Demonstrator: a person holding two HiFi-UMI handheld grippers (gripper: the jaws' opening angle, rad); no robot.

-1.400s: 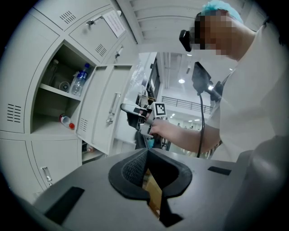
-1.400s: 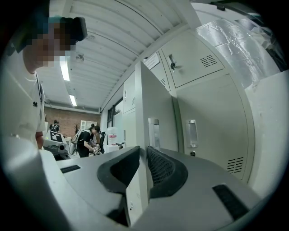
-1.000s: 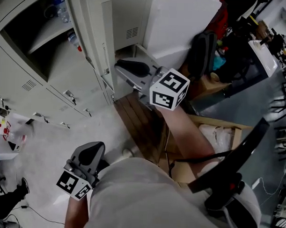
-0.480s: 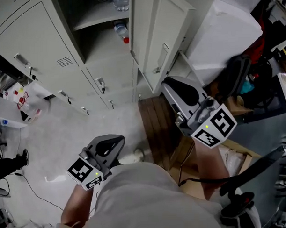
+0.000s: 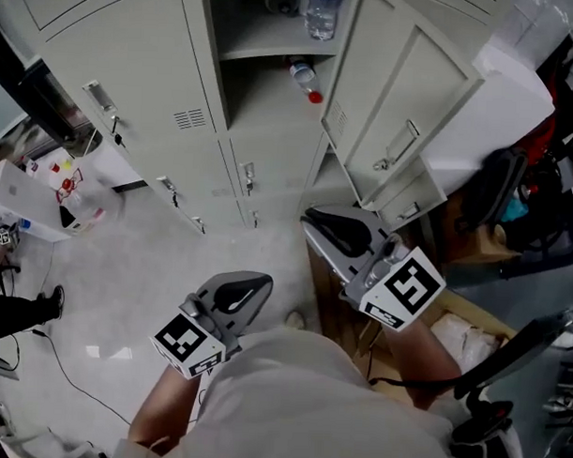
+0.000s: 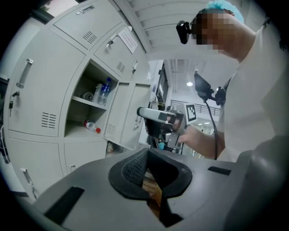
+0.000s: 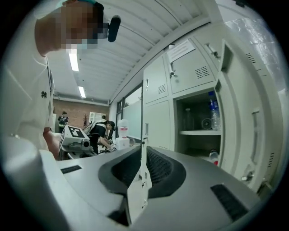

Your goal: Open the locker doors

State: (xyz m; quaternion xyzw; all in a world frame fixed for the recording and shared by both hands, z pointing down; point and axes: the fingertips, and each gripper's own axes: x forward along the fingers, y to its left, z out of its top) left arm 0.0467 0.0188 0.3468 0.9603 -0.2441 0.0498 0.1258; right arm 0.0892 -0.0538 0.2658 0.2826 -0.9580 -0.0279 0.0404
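Observation:
A bank of pale grey lockers [image 5: 114, 67] fills the top of the head view. One middle compartment [image 5: 274, 44] stands open, its door [image 5: 403, 124] swung out to the right. Inside are an upright water bottle [image 5: 320, 13] and a red-capped bottle [image 5: 306, 81] lying down. The doors around it are closed. My right gripper [image 5: 338, 233] hovers shut and empty below the open door, apart from it. My left gripper [image 5: 237, 297] is shut and empty over the floor. The left gripper view has the open compartment [image 6: 90, 113] and the right gripper [image 6: 156, 115]. The right gripper view has the door [image 7: 246, 113].
A white box with red print [image 5: 44, 191] lies on the floor at left, near a person's shoe [image 5: 21, 308] and a cable [image 5: 66, 375]. At right are a white cabinet [image 5: 497, 99], a black bag [image 5: 499, 184], a cardboard box [image 5: 452, 314] and a chair [image 5: 517, 344].
The head view has swung toward the lockers, which are now centred. My right gripper has drawn back from the open door's edge toward my body. The left gripper has hardly moved.

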